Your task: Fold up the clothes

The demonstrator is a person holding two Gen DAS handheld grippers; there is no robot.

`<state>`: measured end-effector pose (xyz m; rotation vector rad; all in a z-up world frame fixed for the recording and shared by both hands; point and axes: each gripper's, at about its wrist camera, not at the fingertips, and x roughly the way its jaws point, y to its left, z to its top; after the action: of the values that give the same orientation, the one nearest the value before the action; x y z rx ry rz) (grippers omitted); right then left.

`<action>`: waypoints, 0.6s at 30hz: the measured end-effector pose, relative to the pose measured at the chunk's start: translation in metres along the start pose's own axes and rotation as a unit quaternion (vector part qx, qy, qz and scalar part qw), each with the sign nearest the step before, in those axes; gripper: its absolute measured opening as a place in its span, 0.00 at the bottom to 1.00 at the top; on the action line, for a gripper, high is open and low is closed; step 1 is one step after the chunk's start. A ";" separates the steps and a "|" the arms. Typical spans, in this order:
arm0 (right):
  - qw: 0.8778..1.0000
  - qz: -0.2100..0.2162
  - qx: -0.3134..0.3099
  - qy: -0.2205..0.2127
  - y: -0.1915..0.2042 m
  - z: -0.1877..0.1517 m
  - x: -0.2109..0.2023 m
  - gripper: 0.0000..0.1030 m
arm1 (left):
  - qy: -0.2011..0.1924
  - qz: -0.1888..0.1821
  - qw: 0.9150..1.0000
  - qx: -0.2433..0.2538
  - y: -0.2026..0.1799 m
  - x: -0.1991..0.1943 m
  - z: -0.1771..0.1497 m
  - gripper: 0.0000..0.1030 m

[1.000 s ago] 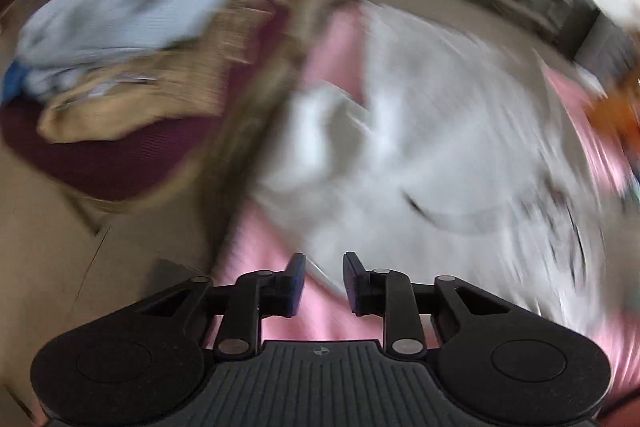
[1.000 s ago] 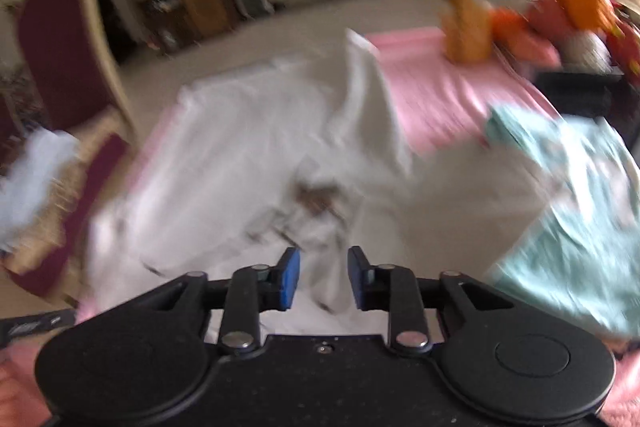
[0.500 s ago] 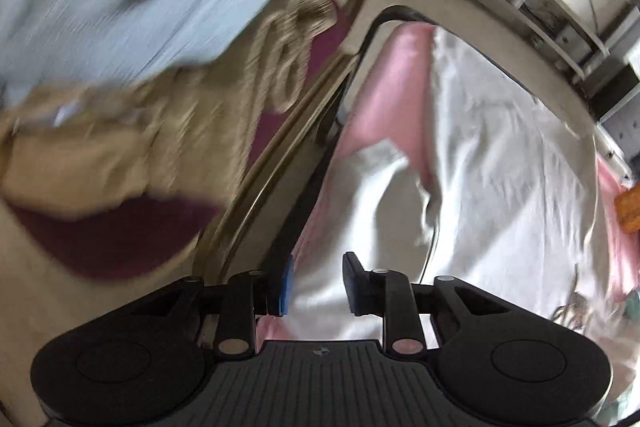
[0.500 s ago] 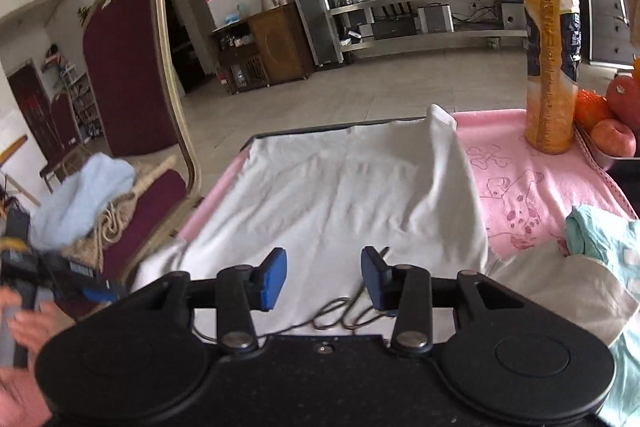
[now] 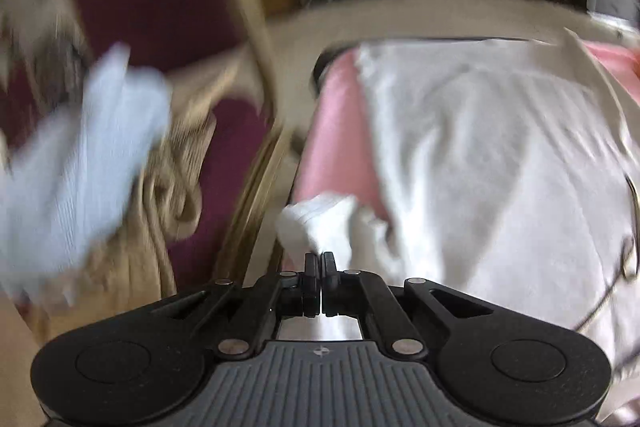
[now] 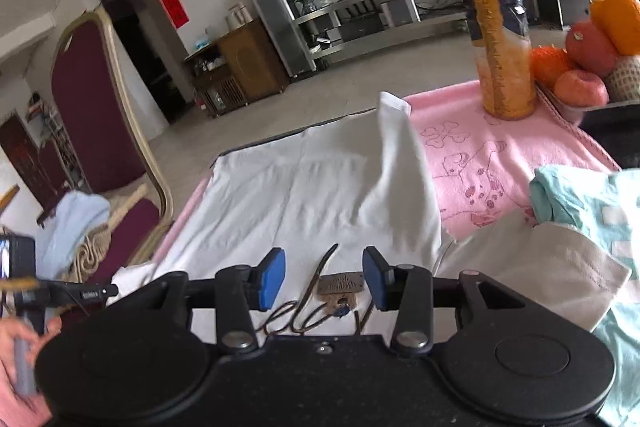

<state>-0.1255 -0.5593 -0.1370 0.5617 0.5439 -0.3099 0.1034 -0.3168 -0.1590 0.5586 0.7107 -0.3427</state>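
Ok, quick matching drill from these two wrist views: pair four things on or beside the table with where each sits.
Things:
1 white garment
2 orange bottle
3 mint garment
4 light blue cloth

Places:
A on the maroon chair
B spread mid-table
C upright at the far edge
D heaped at the table's right

Pairs: 1-B, 2-C, 3-D, 4-A

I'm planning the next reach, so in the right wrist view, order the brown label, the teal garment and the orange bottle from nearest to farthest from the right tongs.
1. Brown label, on the white shirt between the right tongs.
2. Teal garment, right.
3. Orange bottle, far right, standing on the pink towel.
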 end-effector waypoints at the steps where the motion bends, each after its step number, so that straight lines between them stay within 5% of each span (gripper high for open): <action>1: 1.000 0.000 0.007 0.002 -0.002 0.000 0.001 0.41 | -0.016 0.012 0.999 0.031 -0.017 -0.006 0.000 0.00; 3: 1.000 -0.004 0.017 0.008 -0.006 0.000 0.003 0.41 | -0.036 0.031 0.995 0.088 -0.051 -0.010 -0.003 0.03; 5: 1.000 -0.010 0.023 0.012 -0.009 0.000 0.005 0.41 | -0.019 0.024 0.989 0.144 -0.090 -0.004 -0.015 0.17; 9: 0.999 -0.026 0.035 0.016 -0.016 0.000 0.007 0.42 | -0.009 0.030 0.979 0.201 -0.119 -0.010 -0.043 0.16; 14: 0.998 -0.019 0.059 0.004 -0.025 0.002 -0.001 0.43 | -0.022 -0.045 0.993 0.105 -0.065 -0.049 -0.032 0.32; 16: 0.998 -0.016 0.061 -0.003 -0.025 0.002 -0.004 0.43 | -0.013 -0.078 0.997 0.010 -0.034 -0.057 -0.028 0.32; 18: 0.998 -0.014 0.060 -0.006 -0.025 0.003 -0.005 0.44 | -0.003 -0.110 0.990 -0.092 -0.002 -0.063 -0.023 0.31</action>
<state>-0.1396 -0.5805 -0.1428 0.6692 0.5247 -0.3734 0.0457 -0.2975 -0.1305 0.3041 0.7921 -0.4783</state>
